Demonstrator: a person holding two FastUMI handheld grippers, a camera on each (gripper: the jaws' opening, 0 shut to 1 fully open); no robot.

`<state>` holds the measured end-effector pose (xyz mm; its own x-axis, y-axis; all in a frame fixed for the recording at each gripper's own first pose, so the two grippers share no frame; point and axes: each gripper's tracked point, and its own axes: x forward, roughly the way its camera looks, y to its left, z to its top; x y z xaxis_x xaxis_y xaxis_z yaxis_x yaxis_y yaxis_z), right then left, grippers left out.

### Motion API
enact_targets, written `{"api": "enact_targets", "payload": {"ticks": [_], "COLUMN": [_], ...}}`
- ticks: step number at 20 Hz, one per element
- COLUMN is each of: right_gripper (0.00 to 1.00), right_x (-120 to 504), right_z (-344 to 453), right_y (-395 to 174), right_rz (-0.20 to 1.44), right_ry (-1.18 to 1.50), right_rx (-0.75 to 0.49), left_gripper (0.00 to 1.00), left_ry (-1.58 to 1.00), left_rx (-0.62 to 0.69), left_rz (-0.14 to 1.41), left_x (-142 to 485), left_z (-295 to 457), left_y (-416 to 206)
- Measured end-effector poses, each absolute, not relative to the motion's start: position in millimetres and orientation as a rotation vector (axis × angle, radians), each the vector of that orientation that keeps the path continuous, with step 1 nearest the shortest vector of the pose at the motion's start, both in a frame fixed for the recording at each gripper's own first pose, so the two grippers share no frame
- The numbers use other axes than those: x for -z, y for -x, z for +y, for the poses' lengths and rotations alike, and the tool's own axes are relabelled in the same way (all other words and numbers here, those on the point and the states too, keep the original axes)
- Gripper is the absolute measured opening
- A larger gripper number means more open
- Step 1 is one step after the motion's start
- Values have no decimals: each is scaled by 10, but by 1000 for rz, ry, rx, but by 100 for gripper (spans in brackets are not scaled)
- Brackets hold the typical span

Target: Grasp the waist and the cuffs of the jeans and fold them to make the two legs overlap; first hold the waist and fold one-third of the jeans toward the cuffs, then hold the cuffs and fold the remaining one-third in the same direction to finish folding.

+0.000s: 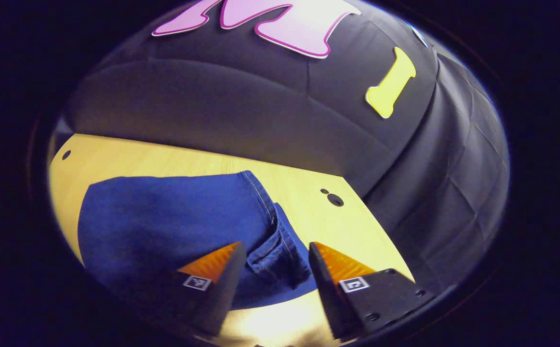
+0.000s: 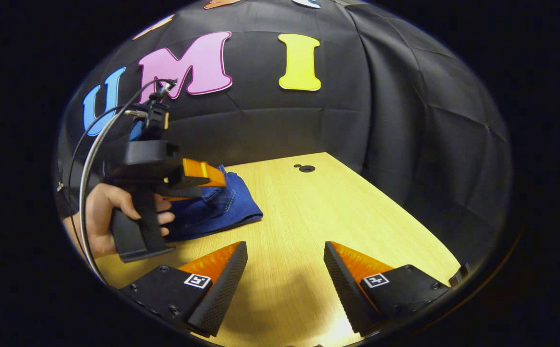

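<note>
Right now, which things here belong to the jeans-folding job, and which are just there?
Part of the job:
- jeans, bunched on the table
- left hand-held gripper, open over the denim
- right hand-held gripper, open above bare wood

Just there:
- wooden table
- cables

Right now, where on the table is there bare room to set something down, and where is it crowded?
Bare wood runs from the jeans to the table's right edge, between the right gripper and the cable hole. A narrower strip lies between the jeans and the back wall. It is crowded where the left gripper, jaws open, hangs over the jeans' edge.
</note>
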<state>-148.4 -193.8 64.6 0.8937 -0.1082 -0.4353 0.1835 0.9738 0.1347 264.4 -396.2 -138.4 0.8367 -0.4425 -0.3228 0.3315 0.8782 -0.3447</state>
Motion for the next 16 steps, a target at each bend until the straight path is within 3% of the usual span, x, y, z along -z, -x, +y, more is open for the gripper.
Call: {"api": "enact_targets", "payload": {"ticks": [1,6,16], "right_gripper": [98,98,98], "right_x": [-658,-917,-2539], "right_z": [-1928,-1825,-1217], "right_y": [1527,1657,1914], "right_rz": [438,415,195], "right_ry": [-173,-169,-127], "right_rx": [151,125,14], "left_gripper": [100,97,96], "left_ry": [265,183,114], "left_rx": [416,442,201], "left_rz": [384,212,-32], "left_x": [1397,821,-366], "left_z": [-3993,-3575,-1760], "left_y": [-2585,-2011,-295]}}
